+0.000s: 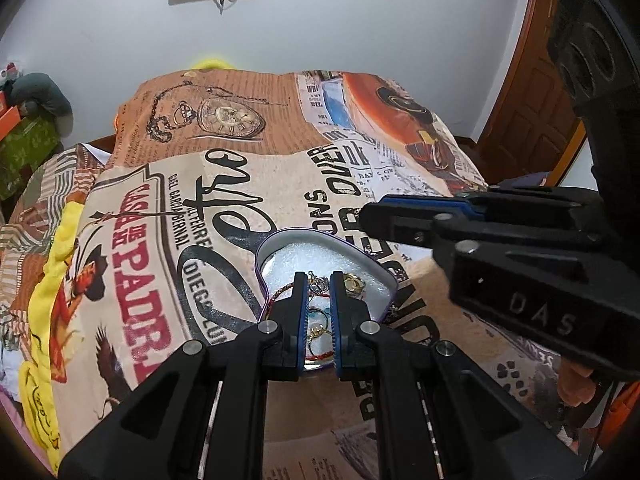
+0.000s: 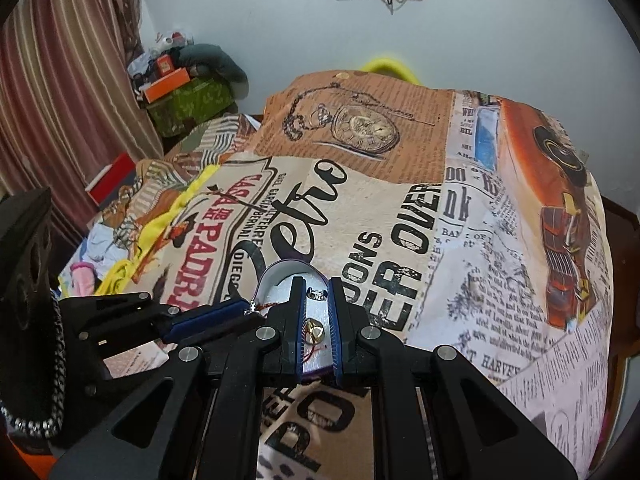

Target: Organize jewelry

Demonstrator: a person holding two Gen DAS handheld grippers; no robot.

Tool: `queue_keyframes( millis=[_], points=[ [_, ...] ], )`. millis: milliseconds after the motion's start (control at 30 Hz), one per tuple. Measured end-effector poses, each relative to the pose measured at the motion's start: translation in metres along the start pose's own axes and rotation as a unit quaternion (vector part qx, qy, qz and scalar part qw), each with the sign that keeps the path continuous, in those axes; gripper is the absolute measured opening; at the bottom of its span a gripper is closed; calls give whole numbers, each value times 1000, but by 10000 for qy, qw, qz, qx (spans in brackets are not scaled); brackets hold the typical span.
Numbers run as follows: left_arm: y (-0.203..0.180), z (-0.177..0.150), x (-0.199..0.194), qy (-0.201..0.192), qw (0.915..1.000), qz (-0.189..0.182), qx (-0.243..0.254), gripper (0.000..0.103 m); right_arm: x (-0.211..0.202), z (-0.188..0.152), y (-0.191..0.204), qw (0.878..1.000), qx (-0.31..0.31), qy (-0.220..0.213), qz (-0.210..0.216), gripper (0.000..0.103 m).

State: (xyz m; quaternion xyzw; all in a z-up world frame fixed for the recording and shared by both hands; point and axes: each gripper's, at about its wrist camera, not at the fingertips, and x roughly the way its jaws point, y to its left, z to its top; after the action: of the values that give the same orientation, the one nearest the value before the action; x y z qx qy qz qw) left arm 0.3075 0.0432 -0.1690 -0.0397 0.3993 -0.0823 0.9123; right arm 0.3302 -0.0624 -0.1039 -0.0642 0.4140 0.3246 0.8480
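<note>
While both grippers hover over the heart-shaped tin (image 1: 384, 276) on the bed — left gripper (image 1: 319, 280) and right gripper (image 2: 316, 286) jaws parted, apparently empty — the jewelry (image 1: 354, 283) inside could snag, tipping the tin.

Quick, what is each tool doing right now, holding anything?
Left tool: open, empty, over the heart-shaped box.
Right tool: open, empty, over the same box.

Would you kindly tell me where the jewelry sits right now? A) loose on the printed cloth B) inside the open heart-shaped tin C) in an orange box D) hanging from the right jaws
B: the rings and red cord lie on the white lining of the heart-shaped tin, which rests on the cloth.
</note>
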Motion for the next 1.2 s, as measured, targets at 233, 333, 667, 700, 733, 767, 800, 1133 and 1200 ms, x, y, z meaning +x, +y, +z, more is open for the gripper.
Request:
queue_keyframes(
  millis=[233,333,667,700,733,767,800,1133,1200],
  points=[
    [5,-4,5,50,9999,-74,-57,8,17,-2,2,9998,10,189,90,10],
    [5,-6,5,46,10000,-55,-37,8,20,-3,1,9996,52,249,131,10],
    [8,-6,-11,-19,10000,40,-80,10,14,0,2,9989,162,332,273,15],
    [8,-5,-15,-41,9999,52,-88,10,11,0,3,9992,139,302,235,15],
    [8,-4,-19,-75,9999,64,-98,10,7,0,4,9994,113,267,185,15],
    [8,-3,-24,-119,9998,75,-114,10,4,0,5,9996,95,232,139,15],
    [8,-2,-30,-175,9997,85,-132,10,-1,1,6,9998,75,172,86,15],
    [-9,8,-133,-1252,9913,396,-110,10,-99,1,21,9958,31,-889,-212,16],
    [-15,8,-161,-1576,9864,449,-114,10,-131,-2,30,9913,-21,-1273,-325,15]
  ],
)
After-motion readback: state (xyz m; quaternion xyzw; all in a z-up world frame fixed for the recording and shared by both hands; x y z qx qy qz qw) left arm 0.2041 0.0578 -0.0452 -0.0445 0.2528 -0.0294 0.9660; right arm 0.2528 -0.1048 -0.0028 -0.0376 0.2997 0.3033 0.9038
